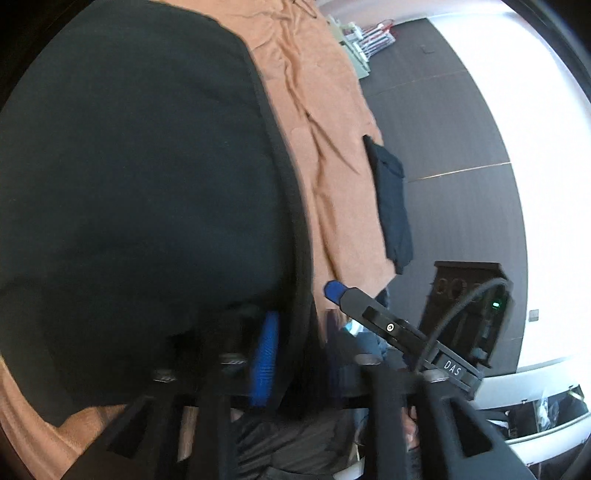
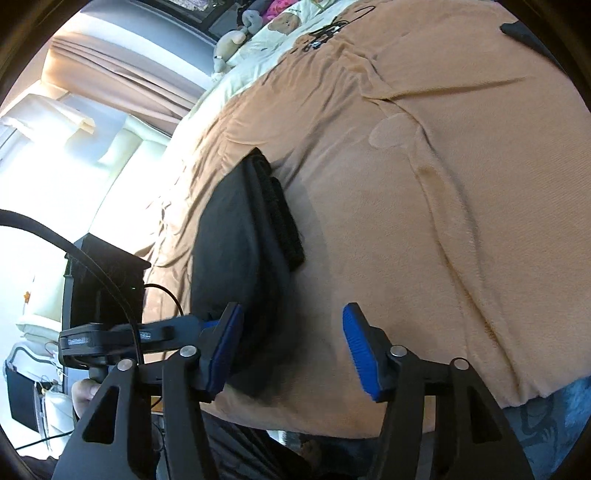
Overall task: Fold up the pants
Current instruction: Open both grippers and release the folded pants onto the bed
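Observation:
The black pants [image 2: 243, 236] lie folded into a compact bundle on the tan blanket [image 2: 424, 184], their waistband at the right edge. In the left wrist view the pants [image 1: 129, 184] fill most of the frame. My left gripper [image 1: 280, 354] is pressed into the bundle's near edge; one blue pad [image 1: 264, 358] shows against the cloth and the other finger is hidden, so its state is unclear. My right gripper [image 2: 291, 350] is open, its left pad [image 2: 225, 347] beside the bundle's near end and its right pad [image 2: 360, 350] over bare blanket. It also shows in the left wrist view [image 1: 334, 290].
A second dark folded garment [image 1: 391, 206] lies at the blanket's far edge. A black box with a cable [image 2: 107, 277] stands beside the bed. Stuffed toys [image 2: 236, 37] and a cable [image 2: 325, 33] lie at the head end. The blanket's edge [image 2: 535, 395] is near right.

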### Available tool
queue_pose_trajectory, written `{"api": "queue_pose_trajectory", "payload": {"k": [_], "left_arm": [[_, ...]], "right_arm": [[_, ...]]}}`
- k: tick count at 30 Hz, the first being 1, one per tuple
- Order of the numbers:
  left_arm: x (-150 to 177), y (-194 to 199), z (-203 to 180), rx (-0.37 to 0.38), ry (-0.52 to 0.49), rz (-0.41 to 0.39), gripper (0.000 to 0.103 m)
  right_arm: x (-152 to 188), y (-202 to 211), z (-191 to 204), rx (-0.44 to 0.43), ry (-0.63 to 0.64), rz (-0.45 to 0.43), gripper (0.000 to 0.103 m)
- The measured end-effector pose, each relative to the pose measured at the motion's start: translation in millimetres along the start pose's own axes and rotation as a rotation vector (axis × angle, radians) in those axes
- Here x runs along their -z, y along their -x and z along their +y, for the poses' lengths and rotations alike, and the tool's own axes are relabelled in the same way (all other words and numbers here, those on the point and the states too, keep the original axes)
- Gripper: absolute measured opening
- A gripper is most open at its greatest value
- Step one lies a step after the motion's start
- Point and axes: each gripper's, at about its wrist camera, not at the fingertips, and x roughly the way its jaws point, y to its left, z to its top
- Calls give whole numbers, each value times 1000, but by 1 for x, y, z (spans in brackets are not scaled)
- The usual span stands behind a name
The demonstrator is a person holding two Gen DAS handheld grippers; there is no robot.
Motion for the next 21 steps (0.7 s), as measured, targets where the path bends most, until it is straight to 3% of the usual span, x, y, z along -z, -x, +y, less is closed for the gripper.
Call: {"api": "queue_pose_trajectory", "payload": {"k": [1,2,21], "left_arm": [[1,7,-2,4,-10,-17,59],[1,12,-2,1,-17,-32,64],[-5,120,62,-150,83,-296,65]], "right_arm": [[-1,-1,1,0,4,1,55],[-3,-3,2,1,10,2,55],[-47,-74,28,26,112,86,58]]}}
